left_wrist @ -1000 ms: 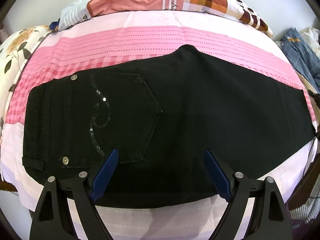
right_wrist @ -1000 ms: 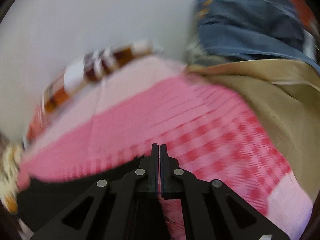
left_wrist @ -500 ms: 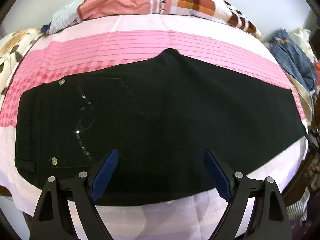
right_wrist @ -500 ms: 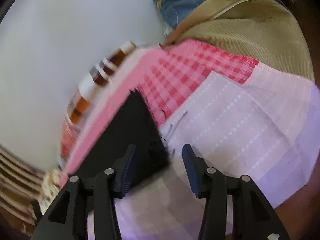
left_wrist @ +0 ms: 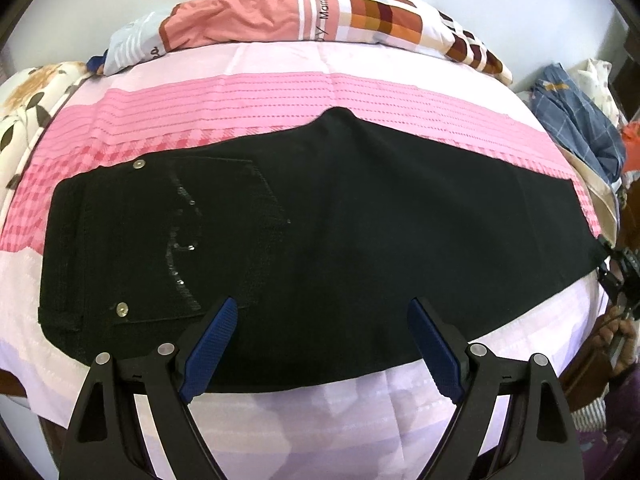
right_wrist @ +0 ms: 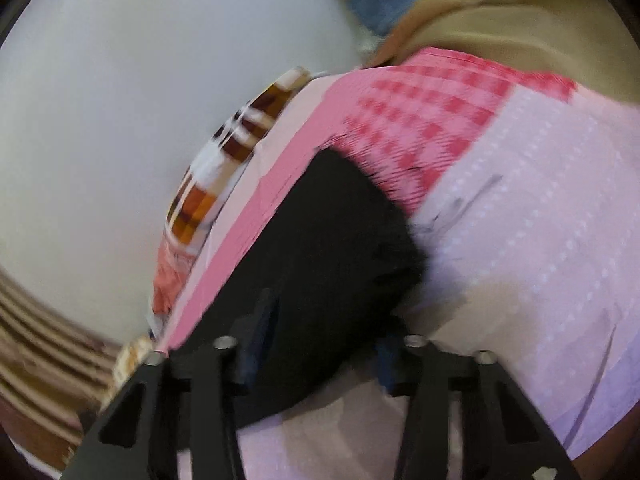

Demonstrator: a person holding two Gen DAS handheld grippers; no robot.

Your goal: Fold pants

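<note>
Black pants [left_wrist: 340, 232] lie flat on the pink bedsheet [left_wrist: 280, 96], folded lengthwise, back pocket with sequin swirl and rivets facing up. Long axis runs left-right in left wrist view: waistband at left, leg hem at right, crotch point toward the pillow [left_wrist: 304, 16]. Left gripper [left_wrist: 322, 344] hovers above the near edge mid-length, fingers spread wide, nothing held. Right gripper [right_wrist: 320, 340] sits at the hem corner, view blurred, fingers apart straddling the black fabric [right_wrist: 332, 240], not clamped
</note>
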